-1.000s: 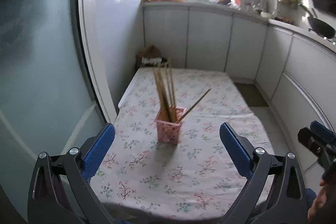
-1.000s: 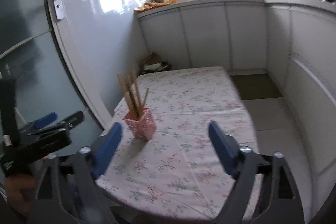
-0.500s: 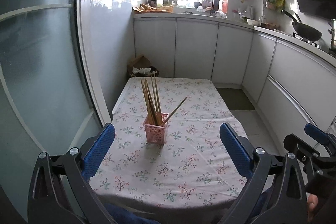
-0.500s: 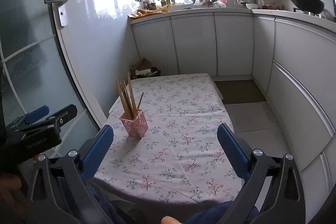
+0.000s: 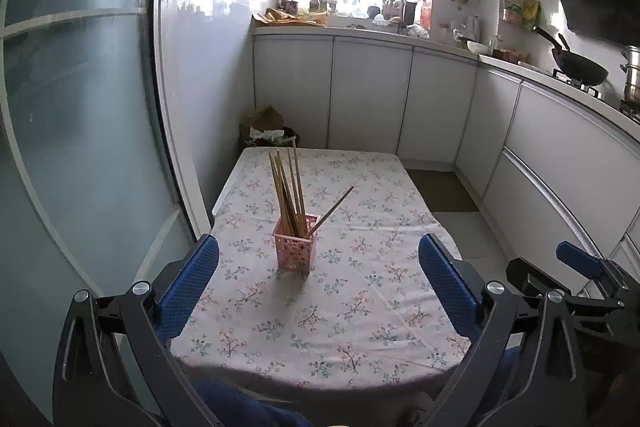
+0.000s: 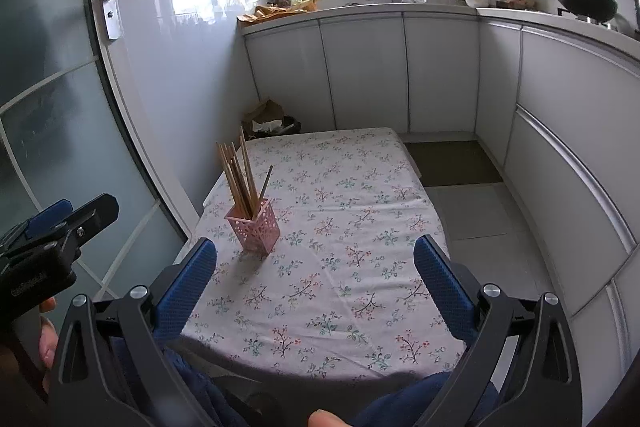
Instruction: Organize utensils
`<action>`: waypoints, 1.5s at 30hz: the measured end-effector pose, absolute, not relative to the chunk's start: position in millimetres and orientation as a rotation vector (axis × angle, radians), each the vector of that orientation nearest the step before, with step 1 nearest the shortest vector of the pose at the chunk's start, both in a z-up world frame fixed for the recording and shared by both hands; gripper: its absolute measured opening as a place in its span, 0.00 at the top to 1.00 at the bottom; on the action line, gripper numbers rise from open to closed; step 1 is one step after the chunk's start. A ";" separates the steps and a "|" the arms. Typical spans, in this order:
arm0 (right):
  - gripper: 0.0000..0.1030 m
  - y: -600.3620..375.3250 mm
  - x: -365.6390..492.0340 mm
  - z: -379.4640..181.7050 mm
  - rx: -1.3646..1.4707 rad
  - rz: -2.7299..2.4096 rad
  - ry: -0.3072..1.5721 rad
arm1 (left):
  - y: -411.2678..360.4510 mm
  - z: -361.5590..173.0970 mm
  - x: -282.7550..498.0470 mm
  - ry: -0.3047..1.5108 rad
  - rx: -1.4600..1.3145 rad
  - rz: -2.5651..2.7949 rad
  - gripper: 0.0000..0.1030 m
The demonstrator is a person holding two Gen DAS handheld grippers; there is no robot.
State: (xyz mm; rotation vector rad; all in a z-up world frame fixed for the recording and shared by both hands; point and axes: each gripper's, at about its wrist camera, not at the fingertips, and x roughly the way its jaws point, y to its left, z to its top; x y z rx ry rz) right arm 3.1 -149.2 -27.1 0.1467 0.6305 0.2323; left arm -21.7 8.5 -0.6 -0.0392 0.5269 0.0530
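Held the left blue-padded gripper (image 5: 318, 279) spread wide, empty, short of the pink perforated plastic holder (image 5: 295, 247). Kept the right blue-padded gripper (image 6: 316, 277) equally parted, gripping nothing. Stood upright in that holder: wooden chopsticks (image 5: 287, 189), one leaning right. Under the holder, the floral-clothed table (image 5: 360, 307).

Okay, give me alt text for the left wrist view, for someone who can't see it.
A pink basket of chopsticks stands on a floral tablecloth, with one chopstick leaning right. The open left gripper frames it from the near edge, empty, and white kitchen cabinets stand behind.
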 end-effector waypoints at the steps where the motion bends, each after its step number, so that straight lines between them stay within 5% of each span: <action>1: 0.07 -149.2 2.7 -26.9 0.145 0.231 0.629 | 8.3 -0.7 -22.1 0.528 -0.039 0.051 0.07; 45: 0.07 -141.7 5.2 -25.3 0.127 0.211 0.631 | 17.4 -11.2 -14.3 0.552 -0.044 0.015 0.07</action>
